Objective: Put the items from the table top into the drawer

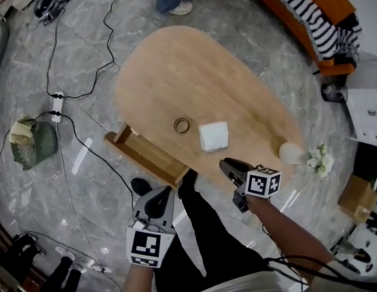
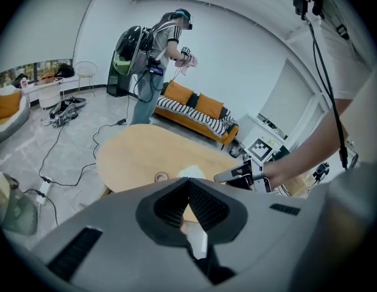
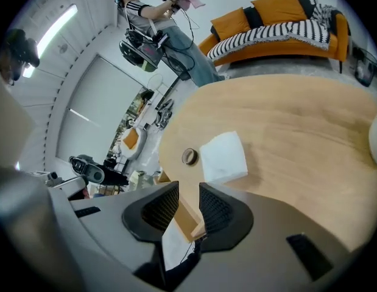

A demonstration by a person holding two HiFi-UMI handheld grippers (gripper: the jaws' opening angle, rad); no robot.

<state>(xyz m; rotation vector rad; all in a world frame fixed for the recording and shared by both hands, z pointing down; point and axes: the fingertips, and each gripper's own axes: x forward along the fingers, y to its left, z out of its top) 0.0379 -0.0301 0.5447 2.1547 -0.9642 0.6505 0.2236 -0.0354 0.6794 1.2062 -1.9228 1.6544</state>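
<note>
Wooden and oval, the surface (image 1: 176, 72) filled the middle of my head view, standing on a grey marbled floor (image 1: 84, 53) crossed by black cables. At its near left edge a wooden drawer (image 1: 145, 154) stood pulled out.

Below that edge I held both tools over dark trouser legs. My left tongs (image 1: 159, 199) hung just off the drawer's near corner, well short of the items. In the left gripper view their ribbed black tips were pressed together with nothing between them. My right tongs (image 1: 229, 165) pointed at the surface's near rim, close below the white block. In the right gripper view they were spread, with only the drawer's edge showing through the gap and nothing pinched.

Three items lay on the surface near that front edge. A white squarish block (image 1: 213, 135) sat centrally, a pale round object (image 1: 290, 152) rested at the far right rim, and a small brown ring (image 1: 181, 125) lay just left of the block, not touching it.
</note>
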